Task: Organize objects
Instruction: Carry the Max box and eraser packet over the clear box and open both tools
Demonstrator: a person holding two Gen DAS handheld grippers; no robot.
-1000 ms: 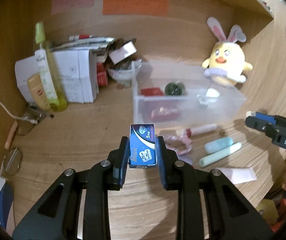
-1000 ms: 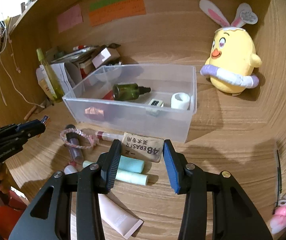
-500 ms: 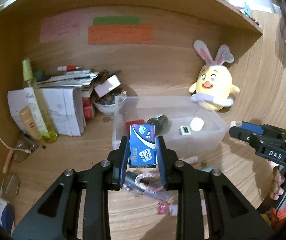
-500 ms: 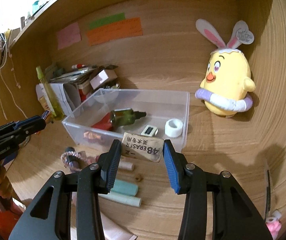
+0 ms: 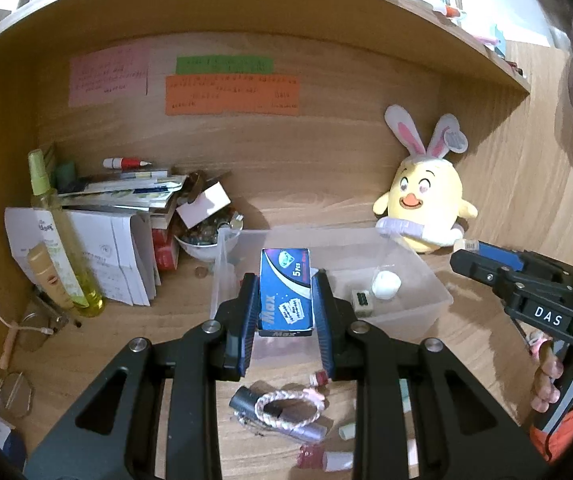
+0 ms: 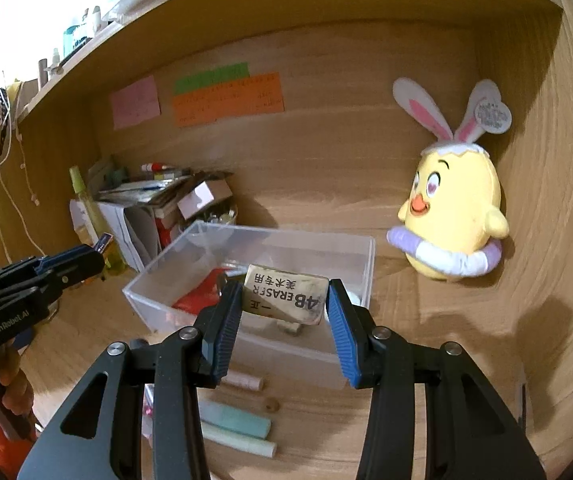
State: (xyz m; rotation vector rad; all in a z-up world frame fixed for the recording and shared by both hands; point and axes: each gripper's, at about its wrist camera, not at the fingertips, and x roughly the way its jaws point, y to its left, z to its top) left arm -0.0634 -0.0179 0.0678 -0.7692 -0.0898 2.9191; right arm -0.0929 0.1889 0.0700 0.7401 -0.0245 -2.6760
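Left gripper (image 5: 285, 304): clamped on a blue razor-blade box (image 5: 285, 294) marked "Max", held upright between the two pads at centre frame, in front of the clear plastic bin (image 5: 426, 280). Right gripper (image 6: 284, 300): clamped on a tan eraser (image 6: 284, 294) printed "4B ERASER", lettering upside down, held crosswise at centre frame, in front of the same bin (image 6: 368, 264). Bin contents, as far as visible: a white roll (image 5: 385, 280) and a small white block with a dark face (image 5: 362, 299) in the right part in the left wrist view; a red item (image 6: 198, 298) in the left part in the right wrist view; the rest is hidden behind the held things. On the wooden desk (image 5: 166, 320), lower frame in front of the bin: a dark tube with a pink braided loop (image 5: 286, 406) lying over it; two pale green sticks (image 6: 238, 428) side by side; a pinkish stick (image 6: 242, 381) just beside the bin wall. Right of the bin, against the back panel: a yellow chick plush with rabbit ears (image 6: 454, 216), upright. Left of frame: a yellow-green spray bottle (image 5: 60, 240) standing before a stack of papers and booklets (image 5: 118, 216). Back panel, upper frame: pink, green and orange paper notes (image 5: 230, 88). Far right of the left wrist view: a person's fingers (image 5: 544, 376) around the other gripper's handle.
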